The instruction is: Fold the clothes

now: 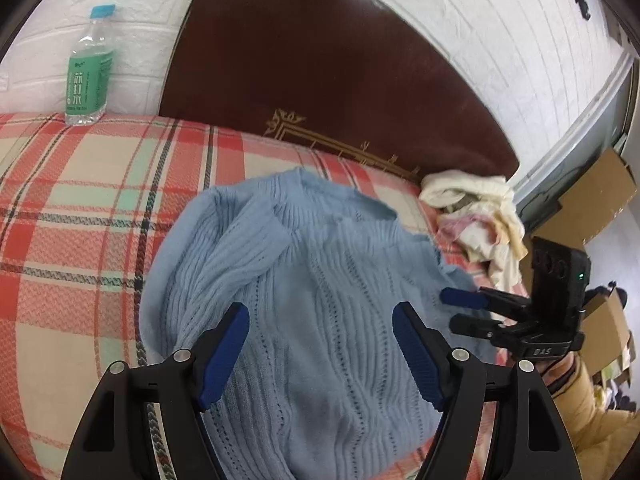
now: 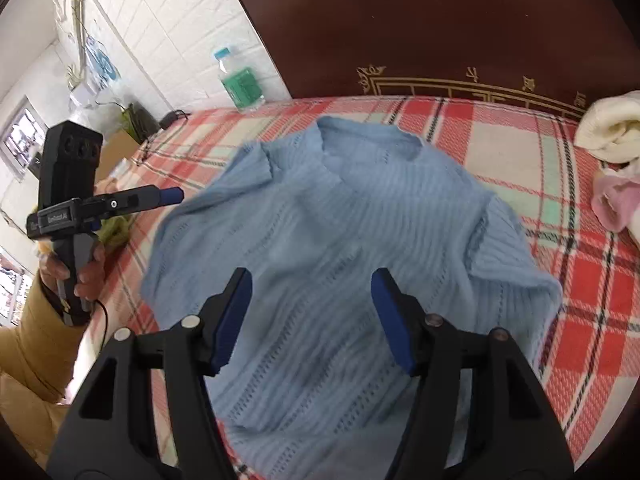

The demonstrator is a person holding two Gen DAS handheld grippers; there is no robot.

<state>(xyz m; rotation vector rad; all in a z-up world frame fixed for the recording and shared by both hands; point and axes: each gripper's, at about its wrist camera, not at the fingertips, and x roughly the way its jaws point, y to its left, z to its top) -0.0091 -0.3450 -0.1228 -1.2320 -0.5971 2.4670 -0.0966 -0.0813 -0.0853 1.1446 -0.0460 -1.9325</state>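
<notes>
Both grippers hang with their blue-padded jaws spread wide and grasping nothing: the left gripper (image 1: 320, 354) and the right gripper (image 2: 312, 320) hover over the near part of one light-blue knitted sweater (image 2: 340, 248), which lies spread, collar toward the far side, in the middle of a red plaid bedspread (image 1: 80, 208). Beyond it stands one dark brown headboard (image 1: 320, 60) with gold ornament, one water bottle (image 1: 87, 68) with a green label at the far left by the white brick wall (image 2: 172, 20), and one rumpled cream-and-pink heap of cloth (image 1: 476, 216) at the far right.
</notes>
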